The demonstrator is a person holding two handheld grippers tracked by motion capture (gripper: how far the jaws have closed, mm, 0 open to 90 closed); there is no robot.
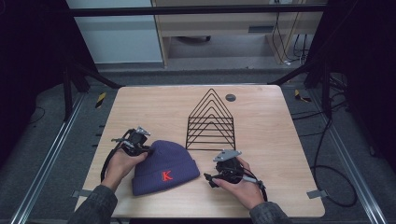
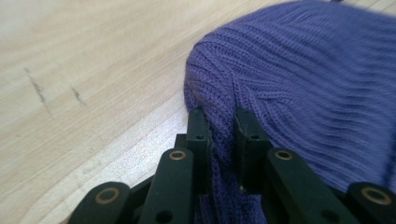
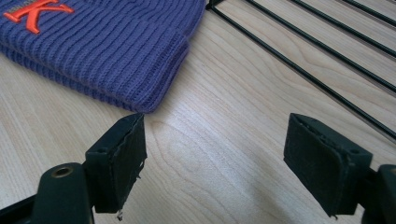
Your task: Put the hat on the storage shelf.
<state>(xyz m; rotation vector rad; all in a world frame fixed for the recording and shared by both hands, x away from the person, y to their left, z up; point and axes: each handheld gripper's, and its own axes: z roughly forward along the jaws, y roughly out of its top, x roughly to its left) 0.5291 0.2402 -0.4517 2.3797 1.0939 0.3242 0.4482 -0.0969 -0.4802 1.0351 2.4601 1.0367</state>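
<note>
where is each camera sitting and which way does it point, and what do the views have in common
High view: sits above the person's side of the table, facing forward and down on the purple beanie and black wire rack; both forearms and the left gripper and right gripper show.
Left gripper view: rides the left gripper, looking along its jaws, closed on a fold of knit at the beanie's edge.
Right gripper view: rides the right gripper, looking past its wide-open jaws over bare wood toward the beanie's cuff and rack wires.
Shared: all three show the beanie.
</note>
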